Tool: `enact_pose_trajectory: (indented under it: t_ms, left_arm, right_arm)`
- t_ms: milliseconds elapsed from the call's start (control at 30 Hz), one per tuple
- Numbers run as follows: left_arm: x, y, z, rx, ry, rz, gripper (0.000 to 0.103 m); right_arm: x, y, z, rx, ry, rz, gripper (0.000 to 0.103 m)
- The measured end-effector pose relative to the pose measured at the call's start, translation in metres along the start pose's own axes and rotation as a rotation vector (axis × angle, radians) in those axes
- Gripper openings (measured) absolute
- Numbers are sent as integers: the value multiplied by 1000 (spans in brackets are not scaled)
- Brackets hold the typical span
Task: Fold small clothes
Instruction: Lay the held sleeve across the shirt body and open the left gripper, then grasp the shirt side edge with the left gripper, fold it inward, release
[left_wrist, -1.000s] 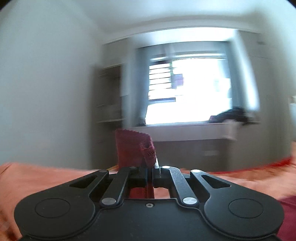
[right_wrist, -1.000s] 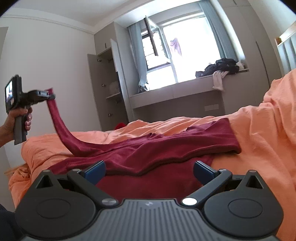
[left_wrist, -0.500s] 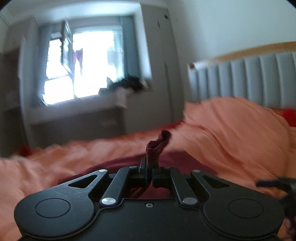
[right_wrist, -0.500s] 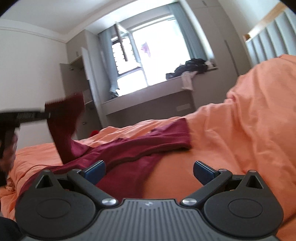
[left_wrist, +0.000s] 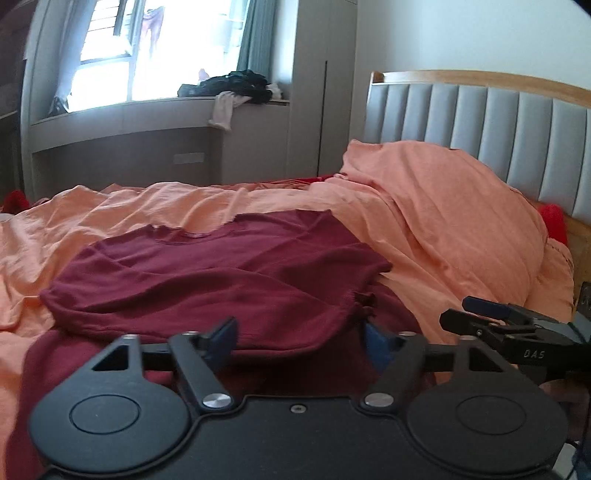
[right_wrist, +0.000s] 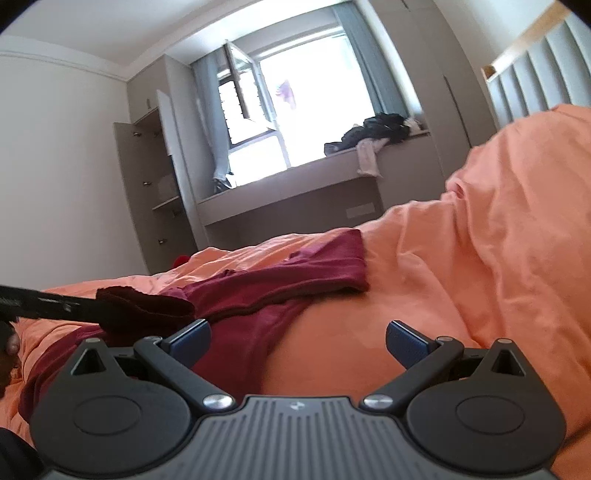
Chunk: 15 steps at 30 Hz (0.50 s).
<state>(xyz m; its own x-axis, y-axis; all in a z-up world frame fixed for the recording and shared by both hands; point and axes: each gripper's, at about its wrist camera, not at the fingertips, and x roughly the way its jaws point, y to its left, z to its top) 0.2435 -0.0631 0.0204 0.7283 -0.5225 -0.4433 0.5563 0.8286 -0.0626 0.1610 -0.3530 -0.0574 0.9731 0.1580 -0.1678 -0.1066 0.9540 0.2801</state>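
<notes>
A dark red shirt (left_wrist: 207, 280) lies on the orange bedcover (left_wrist: 424, 206), with one side folded over onto the body. My left gripper (left_wrist: 301, 341) is open and empty, just above the shirt's near folded edge. My right gripper (right_wrist: 297, 341) is open and empty over the bedcover, to the right of the shirt (right_wrist: 280, 280). In the right wrist view the left gripper (right_wrist: 48, 306) reaches in from the left, low over the shirt's folded part. The right gripper (left_wrist: 491, 317) shows at the right edge of the left wrist view.
A padded grey headboard (left_wrist: 480, 114) with a wooden rim stands at the right. A window bench (left_wrist: 125, 118) with a pile of dark clothes (left_wrist: 232, 86) runs along the far wall. An open cupboard (right_wrist: 147, 184) stands at the left. A red item (left_wrist: 552, 221) lies by the headboard.
My left gripper carried the shirt's sleeve across to the right, lowered it onto the shirt and opened, letting it go. My right gripper stayed open and shifted right.
</notes>
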Motion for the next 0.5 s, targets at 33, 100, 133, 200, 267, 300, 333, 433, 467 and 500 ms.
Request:
enact_pose_trajectory:
  t_ms: [33,100,133,200,267,300,333,433,467,500]
  left_arm:
    - [-4,6,2,-8,5,12,83]
    - [-11,18,7,-34,14,62,89]
    - [-14,28,8,-58,13,95,93]
    - [-21,47,8,-108,7,152,96]
    - [-27,63,8,-149,9,203,97]
    - [-29,67,7,-160,14,213,97]
    - [-31,71,6,-160,15,215,97]
    - [-35,82,9,-139,7,290,97]
    - [-34,89,11,-143,6,318,97]
    - [-32,98,13,-155,7,346,97]
  right_arm:
    - [3,3,0,-4,-4,7,103]
    - [9,8,2,-7,-15,26,103]
    - [12,11,4,-2,-27,36,103]
    - [14,16,8,14,-84,51,103]
    - [17,21,12,28,-131,38,103]
    - [21,23,14,32,-143,36,103]
    - [24,24,16,34,-146,42,103]
    - [38,33,17,15,-114,93,103]
    - [43,38,16,-4,-86,106,103]
    - [49,43,13,-27,-55,113,103]
